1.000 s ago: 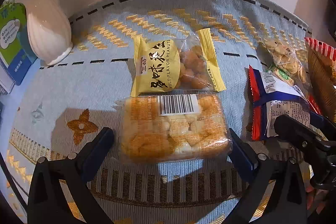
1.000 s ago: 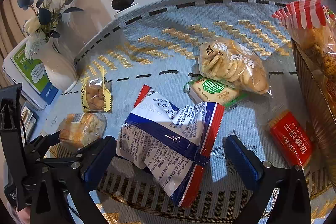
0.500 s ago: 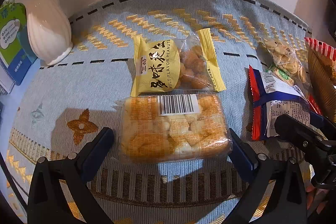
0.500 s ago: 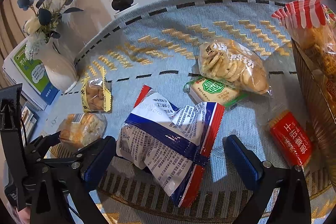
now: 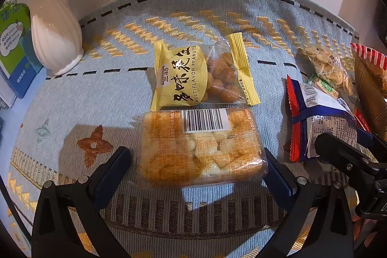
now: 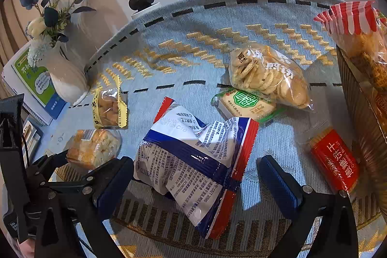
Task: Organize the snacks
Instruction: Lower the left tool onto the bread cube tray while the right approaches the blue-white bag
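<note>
Peanut packet point(image 5: 200, 76) lies touching the rice-cracker pack point(image 5: 202, 149); vase point(image 5: 54, 35) well apart.

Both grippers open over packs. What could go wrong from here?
1. Left gripper straddles the pastry pack; a hard squeeze may crush its soft contents.
2. Right gripper brackets the crumpled blue bag; slick film may slip.
3. The two grippers sit close together and may collide on lifting.

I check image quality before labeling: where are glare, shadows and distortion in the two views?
Left wrist view: fisheye bends the tablecloth edge; a hard shadow falls left of the rice cake pack; the vase shines. Right wrist view: glare streak on the blue-white bag; dark corners, text still sharp.
</note>
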A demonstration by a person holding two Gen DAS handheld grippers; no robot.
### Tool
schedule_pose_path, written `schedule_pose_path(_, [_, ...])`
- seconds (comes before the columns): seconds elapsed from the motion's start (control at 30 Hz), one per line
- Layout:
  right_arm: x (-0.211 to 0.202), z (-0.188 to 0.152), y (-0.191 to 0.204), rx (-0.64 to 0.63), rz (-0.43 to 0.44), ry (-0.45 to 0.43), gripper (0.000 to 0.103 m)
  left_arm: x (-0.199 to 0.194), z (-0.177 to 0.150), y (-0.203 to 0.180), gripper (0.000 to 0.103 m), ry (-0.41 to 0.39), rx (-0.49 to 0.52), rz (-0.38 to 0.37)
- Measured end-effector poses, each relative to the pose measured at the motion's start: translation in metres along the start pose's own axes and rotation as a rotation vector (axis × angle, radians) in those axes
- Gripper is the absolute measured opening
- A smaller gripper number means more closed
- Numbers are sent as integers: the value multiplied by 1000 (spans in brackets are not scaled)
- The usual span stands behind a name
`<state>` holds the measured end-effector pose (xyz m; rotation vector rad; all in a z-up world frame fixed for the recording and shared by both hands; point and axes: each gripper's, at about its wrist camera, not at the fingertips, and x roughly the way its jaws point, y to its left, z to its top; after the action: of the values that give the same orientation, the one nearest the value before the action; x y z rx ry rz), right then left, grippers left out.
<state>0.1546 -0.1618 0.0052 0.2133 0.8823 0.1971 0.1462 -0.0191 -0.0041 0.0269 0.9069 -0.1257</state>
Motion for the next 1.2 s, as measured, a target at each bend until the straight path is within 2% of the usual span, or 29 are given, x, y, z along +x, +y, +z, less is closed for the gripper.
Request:
schedule_pose_path(0.23, [3,1,5,-25,-33,12,103,-2,-1,0,102,-1,-2,-1])
schedule_pose_path(0.67, [-1,6,-3,30,19,-18,103,1,1,1,102,-5,-20,-3])
schedule_pose_path(1.2, [2,4,-2,20,8,-14,103,2,2,1,102,-3,-23,6])
